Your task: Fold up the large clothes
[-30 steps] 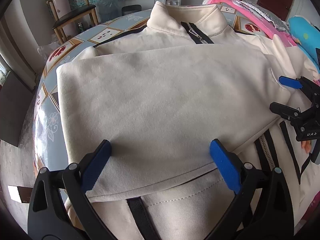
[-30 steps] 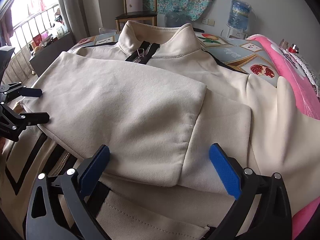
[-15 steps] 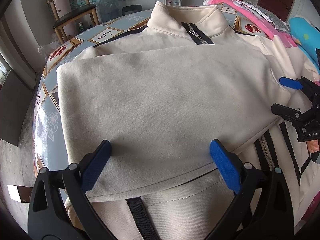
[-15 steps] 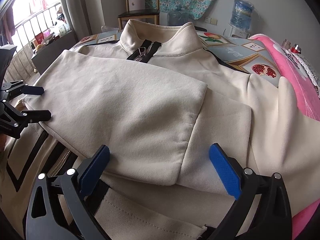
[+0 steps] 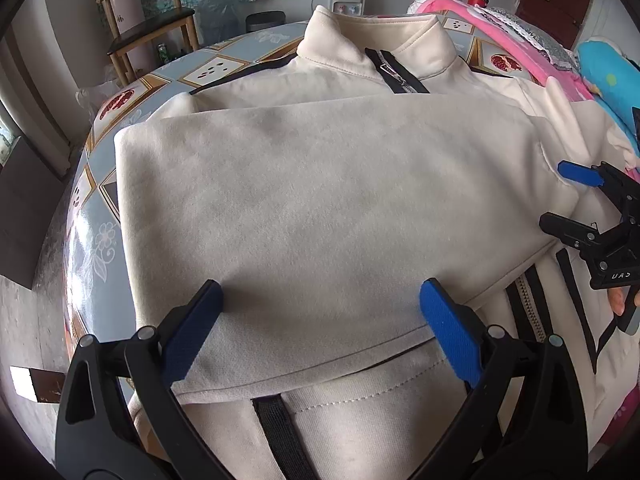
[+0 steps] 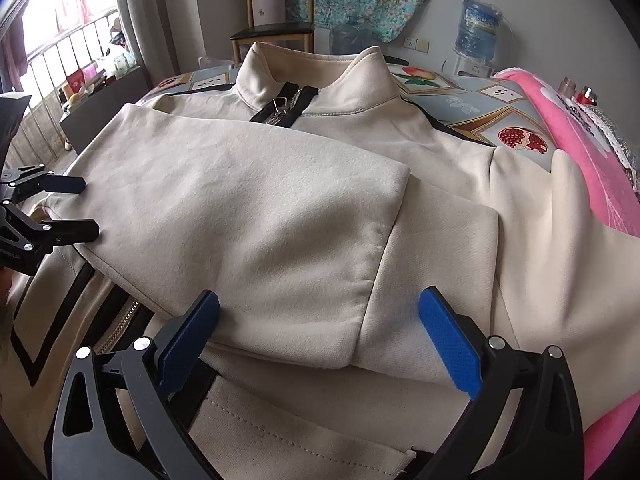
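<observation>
Jacket (image 5: 340, 208), cream with black trim, lies front-up on the desk (image 5: 96, 184), collar (image 5: 372, 46) at the far edge and hem toward both grippers. Both sleeves are folded crosswise over the chest, so the folded band runs side to side, below the collar. Left gripper (image 5: 320, 320) hovers over the near edge of the upper sleeve, jaws wide and holding nothing. Right gripper (image 6: 318, 320) hovers over the cuff (image 6: 384, 280) end of the same band, jaws equally wide and empty. The long axis of the jacket runs from the collar toward the grippers. Judgement: the next fold would carry the hem up toward the collar; each gripper is about equally near its side.
</observation>
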`<state>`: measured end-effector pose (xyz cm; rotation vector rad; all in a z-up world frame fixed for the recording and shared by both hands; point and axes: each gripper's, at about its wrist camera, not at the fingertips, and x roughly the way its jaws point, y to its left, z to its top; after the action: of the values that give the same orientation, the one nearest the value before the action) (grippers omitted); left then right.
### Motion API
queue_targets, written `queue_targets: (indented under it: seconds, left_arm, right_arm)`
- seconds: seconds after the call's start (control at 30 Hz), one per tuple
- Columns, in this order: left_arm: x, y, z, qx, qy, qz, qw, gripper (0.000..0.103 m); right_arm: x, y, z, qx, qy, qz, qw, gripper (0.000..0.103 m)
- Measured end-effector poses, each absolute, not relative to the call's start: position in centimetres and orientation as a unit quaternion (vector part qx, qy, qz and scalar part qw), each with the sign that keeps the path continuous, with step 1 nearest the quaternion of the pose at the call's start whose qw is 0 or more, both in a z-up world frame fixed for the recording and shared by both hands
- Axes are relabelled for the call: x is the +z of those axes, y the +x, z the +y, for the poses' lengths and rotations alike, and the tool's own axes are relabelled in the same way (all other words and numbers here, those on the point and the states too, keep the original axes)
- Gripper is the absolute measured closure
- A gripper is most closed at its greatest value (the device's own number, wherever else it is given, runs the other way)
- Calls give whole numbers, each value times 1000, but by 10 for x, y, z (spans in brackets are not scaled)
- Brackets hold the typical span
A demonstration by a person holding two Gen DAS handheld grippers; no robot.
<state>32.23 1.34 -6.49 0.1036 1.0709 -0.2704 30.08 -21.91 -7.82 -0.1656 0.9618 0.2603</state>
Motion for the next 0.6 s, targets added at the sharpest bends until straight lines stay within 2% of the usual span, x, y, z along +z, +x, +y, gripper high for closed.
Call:
queue_targets:
  seconds: [0.17,0.3,0.43,0.6]
  left_arm:
    - [-64,321,16,-132,45,504,852,7]
    - [-63,318,19,-131,38,502,854,7]
    - [-59,315,22,-129,30,499,856,7]
    - [-58,314,23,-120,31,493,861,7]
  right_arm:
    - [-76,304,-220,126,-78,471,870,6]
    - [-51,301,-255,124,6,464,877,6]
    - [3,281,-367,41,122,402,907,6]
    - [23,238,-554,-135,267,359,884,6]
